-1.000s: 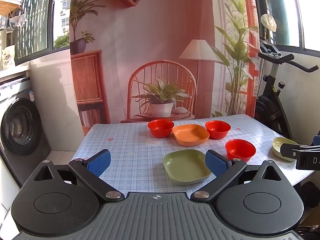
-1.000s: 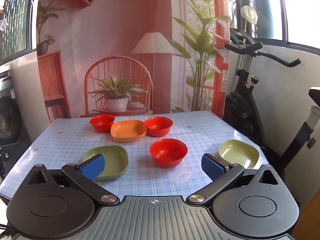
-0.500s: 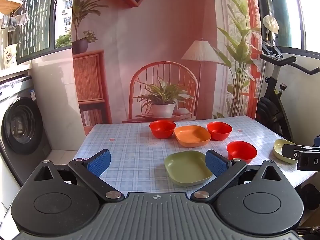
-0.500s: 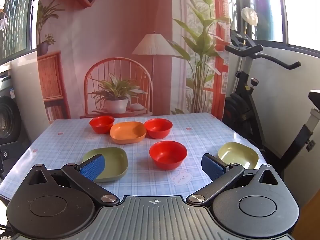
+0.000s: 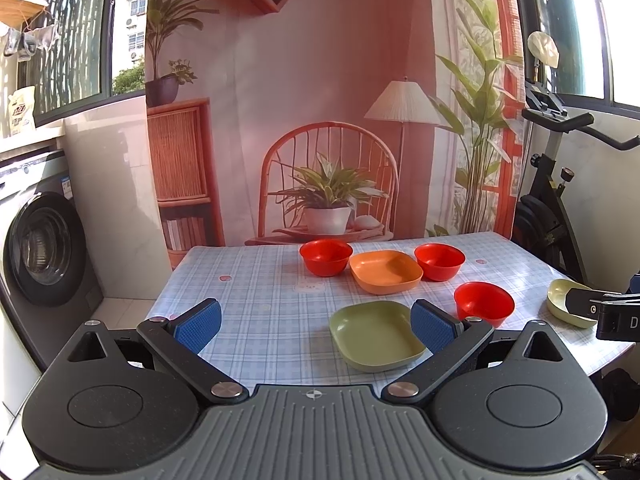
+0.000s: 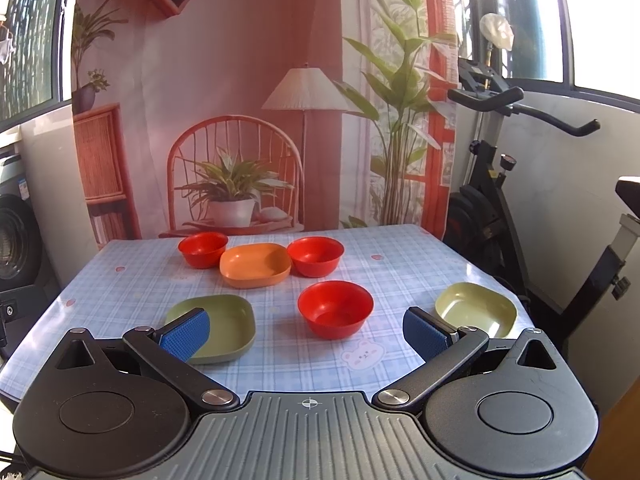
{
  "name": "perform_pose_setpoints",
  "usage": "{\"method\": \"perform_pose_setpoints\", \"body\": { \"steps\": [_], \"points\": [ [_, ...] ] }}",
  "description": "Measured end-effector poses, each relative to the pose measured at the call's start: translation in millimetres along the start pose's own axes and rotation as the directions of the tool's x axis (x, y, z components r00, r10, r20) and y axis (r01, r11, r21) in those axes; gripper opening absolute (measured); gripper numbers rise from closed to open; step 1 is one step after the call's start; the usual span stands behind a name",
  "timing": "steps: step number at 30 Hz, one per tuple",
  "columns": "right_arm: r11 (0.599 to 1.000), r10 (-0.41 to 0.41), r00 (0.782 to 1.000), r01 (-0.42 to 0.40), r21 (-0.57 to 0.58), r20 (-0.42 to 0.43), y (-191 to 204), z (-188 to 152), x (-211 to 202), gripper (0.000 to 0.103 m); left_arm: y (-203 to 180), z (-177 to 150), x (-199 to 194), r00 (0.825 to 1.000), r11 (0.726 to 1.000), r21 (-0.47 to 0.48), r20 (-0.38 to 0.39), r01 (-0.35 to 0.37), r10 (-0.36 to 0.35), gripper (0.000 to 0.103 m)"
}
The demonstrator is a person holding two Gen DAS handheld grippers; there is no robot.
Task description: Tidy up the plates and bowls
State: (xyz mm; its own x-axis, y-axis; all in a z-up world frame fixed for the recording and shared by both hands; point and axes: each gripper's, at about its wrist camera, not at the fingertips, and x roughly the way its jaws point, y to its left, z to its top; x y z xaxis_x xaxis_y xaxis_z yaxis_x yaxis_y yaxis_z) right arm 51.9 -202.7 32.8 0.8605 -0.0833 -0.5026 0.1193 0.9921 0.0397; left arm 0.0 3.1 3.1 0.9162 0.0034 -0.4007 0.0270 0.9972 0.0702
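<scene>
Right wrist view: the right claw point(image 6: 306, 330) hangs over the near edge of the tabletop point(image 6: 404, 252), its pads spread wide with nothing between them. Straight ahead sits a red bowl point(image 6: 335, 309); a green plate point(image 6: 218, 322) lies near it to the left and a paler green plate point(image 6: 476, 309) to the right, near the corner. At the back, an orange plate point(image 6: 255, 264) sits between two more red bowls point(image 6: 203, 249) point(image 6: 316, 255), just beside each.

In the left wrist view the left claw point(image 5: 316, 322) is likewise spread and empty, back from the dishes, with the nearer green plate just ahead.

Nothing is stacked yet, so this looks like the opening approach. A sensible next move: lower one claw to the rim of the near red bowl, pinch one wall, and carry it onto another bowl. The thin, sloped rim could slip from the pads.
</scene>
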Motion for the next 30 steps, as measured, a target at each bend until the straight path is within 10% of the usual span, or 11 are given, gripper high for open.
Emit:
{"method": "perform_pose_setpoints", "body": {
  "steps": [30],
  "points": [
    [1.0, 0.001, 1.0, -0.001, 0.001, -0.003, 0.4, -0.5, 0.1, 0.103, -0.2, 0.2, 2.9, 1.0, 1.0, -0.014, -0.008, -0.003, 0.003, 0.102]
  ]
}}
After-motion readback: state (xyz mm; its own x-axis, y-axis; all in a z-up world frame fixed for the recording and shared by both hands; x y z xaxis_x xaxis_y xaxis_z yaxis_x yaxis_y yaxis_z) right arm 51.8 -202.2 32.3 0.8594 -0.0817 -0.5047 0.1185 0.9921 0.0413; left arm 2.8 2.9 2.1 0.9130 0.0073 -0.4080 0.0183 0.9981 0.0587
